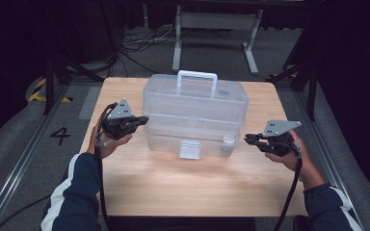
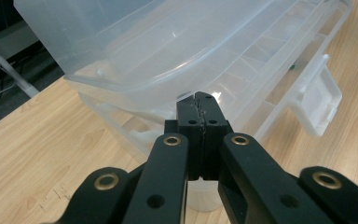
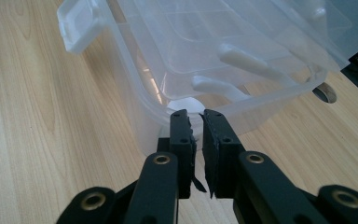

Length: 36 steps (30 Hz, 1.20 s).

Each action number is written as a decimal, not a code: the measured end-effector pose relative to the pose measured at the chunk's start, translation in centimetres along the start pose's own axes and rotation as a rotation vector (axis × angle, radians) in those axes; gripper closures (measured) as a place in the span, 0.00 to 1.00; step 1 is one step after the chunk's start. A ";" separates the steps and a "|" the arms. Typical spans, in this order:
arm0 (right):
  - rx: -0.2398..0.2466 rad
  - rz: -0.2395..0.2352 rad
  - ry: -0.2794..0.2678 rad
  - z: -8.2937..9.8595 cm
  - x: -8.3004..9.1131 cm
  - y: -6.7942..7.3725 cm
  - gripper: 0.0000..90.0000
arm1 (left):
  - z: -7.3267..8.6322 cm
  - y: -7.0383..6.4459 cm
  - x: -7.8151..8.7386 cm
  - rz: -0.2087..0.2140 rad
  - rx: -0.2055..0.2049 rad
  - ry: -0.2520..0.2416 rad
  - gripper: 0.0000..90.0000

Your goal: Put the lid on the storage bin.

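A clear plastic storage box [image 1: 195,110] with a white carry handle [image 1: 197,77] and a front latch [image 1: 190,149] stands in the middle of the wooden table [image 1: 173,187]. My left gripper [image 1: 144,119] is at the box's left end. In the left gripper view its jaws [image 2: 200,100] are pressed together with nothing between them, their tips just under the lid's rim [image 2: 168,79]. My right gripper [image 1: 247,138] is near the box's right end, a little short of it. In the right gripper view a narrow empty gap parts its jaws [image 3: 196,114], which point at the lower corner of the box [image 3: 214,42].
The box is split into compartments inside [image 2: 270,51]; its latch hangs loose [image 2: 317,98] [image 3: 77,28]. A round hole [image 3: 325,92] is cut in the table beyond the box. A metal stand [image 1: 217,33] and cables lie on the floor behind.
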State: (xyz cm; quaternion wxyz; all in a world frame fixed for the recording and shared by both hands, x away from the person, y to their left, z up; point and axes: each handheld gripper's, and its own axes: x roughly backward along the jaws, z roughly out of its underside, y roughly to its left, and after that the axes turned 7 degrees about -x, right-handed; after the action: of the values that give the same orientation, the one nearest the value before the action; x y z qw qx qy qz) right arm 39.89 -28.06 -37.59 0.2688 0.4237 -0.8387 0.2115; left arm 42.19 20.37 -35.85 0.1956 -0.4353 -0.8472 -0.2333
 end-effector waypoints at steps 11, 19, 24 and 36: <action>-0.009 -0.004 -0.004 0.1 0.0 0.0 0.91 | 0.6 -0.3 -0.1 0.009 0.004 0.009 1.00; -0.021 -0.005 -0.001 0.1 -0.2 -0.1 0.90 | 1.2 -0.5 0.0 0.017 -0.001 0.030 1.00; -0.031 0.003 0.000 0.2 -0.3 -0.3 0.89 | 1.5 -0.7 -0.2 0.020 -0.004 0.040 1.00; -0.063 0.019 -0.007 0.5 -0.5 -0.7 0.85 | 2.5 -1.3 -0.9 0.026 -0.006 0.098 1.00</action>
State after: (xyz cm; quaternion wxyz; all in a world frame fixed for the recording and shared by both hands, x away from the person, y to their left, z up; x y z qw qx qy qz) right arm 40.60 -28.43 -38.22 0.2769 0.4077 -0.8500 0.1862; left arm 41.23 20.53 -38.68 0.2388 -0.4350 -0.8301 -0.2542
